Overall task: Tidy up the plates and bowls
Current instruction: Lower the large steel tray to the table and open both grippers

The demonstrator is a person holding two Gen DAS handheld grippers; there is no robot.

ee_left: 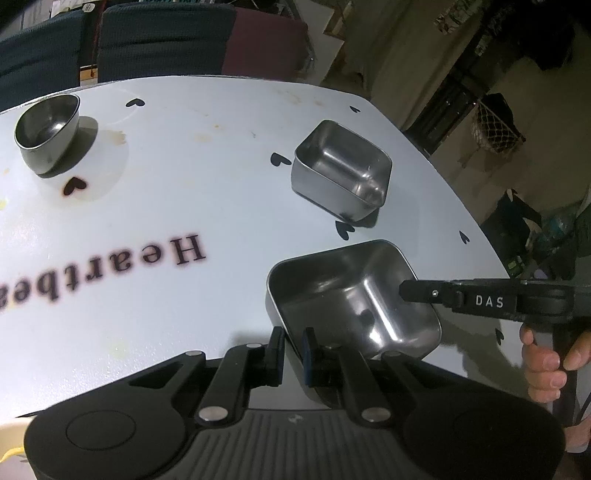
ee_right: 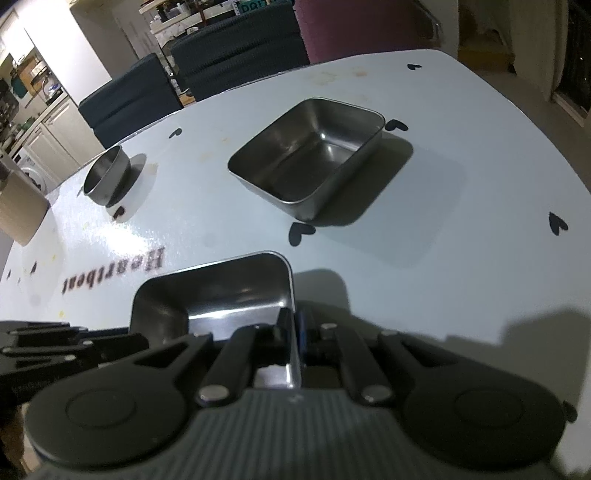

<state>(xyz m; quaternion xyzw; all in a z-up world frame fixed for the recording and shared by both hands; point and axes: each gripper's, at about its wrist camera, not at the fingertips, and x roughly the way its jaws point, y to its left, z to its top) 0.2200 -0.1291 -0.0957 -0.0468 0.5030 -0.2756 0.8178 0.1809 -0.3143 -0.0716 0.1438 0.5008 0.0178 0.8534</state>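
A square steel bowl [ee_left: 351,295] sits nearest on the white table [ee_left: 192,192]. My left gripper [ee_left: 293,338] is shut on its near wall, one finger inside and one outside. My right gripper [ee_right: 293,321] is shut on the right wall of the same bowl [ee_right: 207,299]; in the left wrist view it reaches in from the right [ee_left: 406,291], held by a person's hand [ee_left: 546,362]. A second square steel bowl [ee_left: 343,170] [ee_right: 310,155] stands apart, farther back. A round steel bowl [ee_left: 48,133] [ee_right: 107,181] stands far left. I cannot tell whether the held bowl touches the table.
The tabletop bears black hearts and the word "Heartbeat" [ee_left: 110,269]. A cardboard box [ee_right: 18,210] stands at the table's left edge. Dark blue chairs [ee_right: 236,55] and a maroon one [ee_right: 362,26] line the far edge. The table's right edge [ee_left: 461,192] curves close by.
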